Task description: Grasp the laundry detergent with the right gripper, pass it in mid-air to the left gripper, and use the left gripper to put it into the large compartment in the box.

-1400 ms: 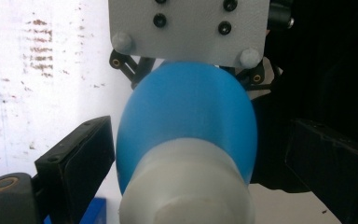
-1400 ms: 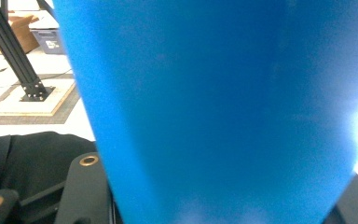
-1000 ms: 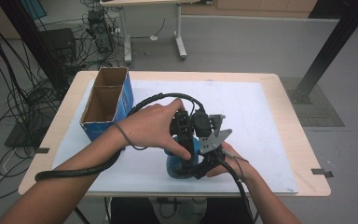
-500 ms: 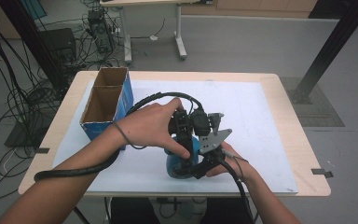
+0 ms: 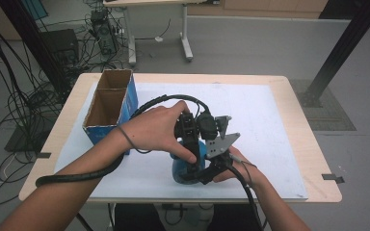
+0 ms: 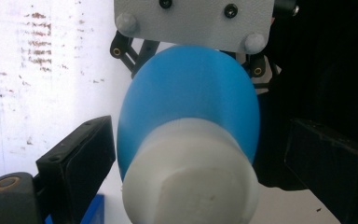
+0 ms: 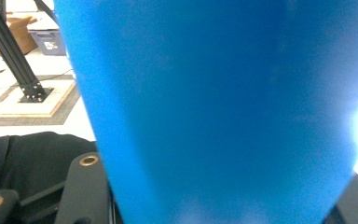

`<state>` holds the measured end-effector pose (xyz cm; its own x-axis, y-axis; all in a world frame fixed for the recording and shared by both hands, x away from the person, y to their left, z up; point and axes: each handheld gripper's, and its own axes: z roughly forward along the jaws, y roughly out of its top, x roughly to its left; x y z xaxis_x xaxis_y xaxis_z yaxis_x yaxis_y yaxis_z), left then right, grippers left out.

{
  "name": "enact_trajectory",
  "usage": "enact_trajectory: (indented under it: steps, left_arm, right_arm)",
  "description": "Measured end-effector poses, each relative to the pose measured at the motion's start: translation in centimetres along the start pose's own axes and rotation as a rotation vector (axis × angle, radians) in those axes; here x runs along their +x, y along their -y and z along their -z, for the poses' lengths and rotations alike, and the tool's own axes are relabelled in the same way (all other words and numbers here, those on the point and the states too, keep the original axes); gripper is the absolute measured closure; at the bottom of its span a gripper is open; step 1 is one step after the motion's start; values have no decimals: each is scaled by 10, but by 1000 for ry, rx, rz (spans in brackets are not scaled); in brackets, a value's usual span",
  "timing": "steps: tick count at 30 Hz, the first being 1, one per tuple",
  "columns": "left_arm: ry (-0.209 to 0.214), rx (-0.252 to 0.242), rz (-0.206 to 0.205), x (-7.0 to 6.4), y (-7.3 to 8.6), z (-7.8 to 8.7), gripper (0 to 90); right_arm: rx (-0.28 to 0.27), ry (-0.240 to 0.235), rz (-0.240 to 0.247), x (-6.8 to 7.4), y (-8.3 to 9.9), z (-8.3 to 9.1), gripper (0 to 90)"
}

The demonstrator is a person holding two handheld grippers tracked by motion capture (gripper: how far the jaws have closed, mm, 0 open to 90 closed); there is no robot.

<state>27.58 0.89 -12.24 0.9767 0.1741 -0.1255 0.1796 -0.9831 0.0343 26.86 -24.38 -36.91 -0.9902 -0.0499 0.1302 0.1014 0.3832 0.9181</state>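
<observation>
A blue bottle (image 5: 179, 169) with a white cap (image 6: 189, 177) stands on the white mat near the table's front edge. My right gripper (image 7: 223, 193) is shut on the bottle's blue body (image 7: 214, 102), which presses between its jaws. Its grey plate (image 6: 193, 23) shows beyond the bottle in the left gripper view. My left gripper (image 6: 200, 172) points down over the bottle from above. Its jaws stand on either side of the cap with a small gap on each side, so it is open. In the high view the left hand covers the left gripper (image 5: 189, 132) and the cap.
An open blue cardboard box (image 5: 110, 103) with two compartments stands at the table's left. The white mat (image 5: 270, 120) stretches bare to the right and back. Black cables (image 5: 77, 175) trail from both grippers over the front edge.
</observation>
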Motion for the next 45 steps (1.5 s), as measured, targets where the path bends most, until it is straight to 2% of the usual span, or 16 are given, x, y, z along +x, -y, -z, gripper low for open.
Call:
enact_trajectory:
  steps: [16, 45]
  left_arm:
    - [-13, 7, 17, -1, 1, 0, 88]
    - [-8, 6, 17, -1, 1, 1, 87]
  right_arm:
    - [-1, 5, 8, 1, 0, 0, 420]
    - [0, 9, 12, 4, -2, 1, 420]
